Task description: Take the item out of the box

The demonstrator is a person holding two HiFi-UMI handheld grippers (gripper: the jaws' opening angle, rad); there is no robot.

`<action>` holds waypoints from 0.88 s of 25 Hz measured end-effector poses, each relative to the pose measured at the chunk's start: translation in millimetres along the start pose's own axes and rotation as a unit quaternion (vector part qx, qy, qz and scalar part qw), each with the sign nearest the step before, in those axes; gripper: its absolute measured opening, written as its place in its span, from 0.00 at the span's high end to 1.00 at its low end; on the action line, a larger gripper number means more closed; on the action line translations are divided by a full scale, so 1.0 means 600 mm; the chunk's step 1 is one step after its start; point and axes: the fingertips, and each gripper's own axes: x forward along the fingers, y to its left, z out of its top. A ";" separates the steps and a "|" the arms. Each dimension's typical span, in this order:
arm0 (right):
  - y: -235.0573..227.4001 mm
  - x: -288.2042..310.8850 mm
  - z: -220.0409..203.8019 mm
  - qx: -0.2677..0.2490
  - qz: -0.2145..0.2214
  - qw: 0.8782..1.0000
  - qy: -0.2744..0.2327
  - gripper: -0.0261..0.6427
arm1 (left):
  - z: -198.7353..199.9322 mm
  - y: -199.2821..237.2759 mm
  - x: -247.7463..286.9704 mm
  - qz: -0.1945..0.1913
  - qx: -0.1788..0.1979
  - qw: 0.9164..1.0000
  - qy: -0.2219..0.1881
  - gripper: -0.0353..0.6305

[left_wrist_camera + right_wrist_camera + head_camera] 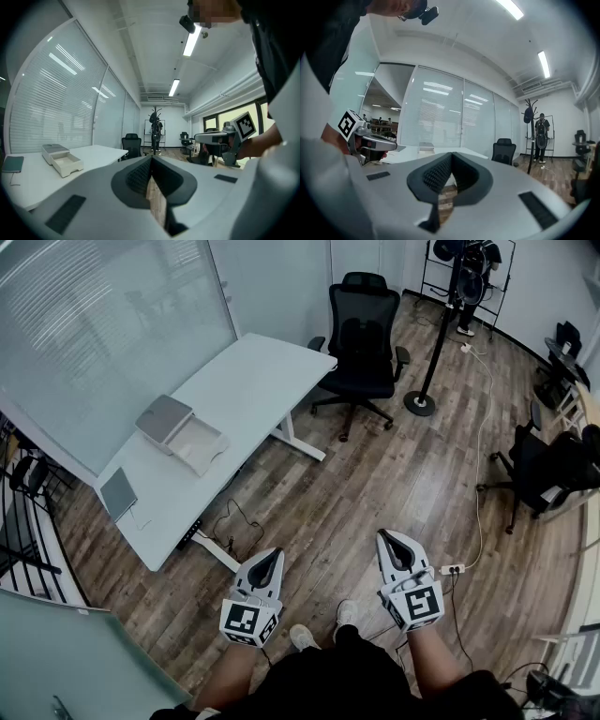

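Well off the box (pixel 183 434) at ten o'clock, left gripper (pixel 271 556) and right gripper (pixel 389 539) both pinched tight, empty. Could well shove it along the table (pixel 253 381) if arriving unopened.

Office: white desk (pixel 253 381), black swivel chairs (pixel 361 334), glass partition with blinds (pixel 103 324), strip ceiling lights (pixel 191 41).

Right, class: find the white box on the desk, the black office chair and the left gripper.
white box (pixel 199 442), head view, its open inside.
black office chair (pixel 361 334), head view, its backrest.
left gripper (pixel 271 559), head view, between its closed fingertips.
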 end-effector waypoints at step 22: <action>-0.048 0.036 -0.003 0.031 0.042 0.998 -0.022 0.95 | 0.035 -0.024 0.065 0.007 0.020 1.000 -0.002 0.93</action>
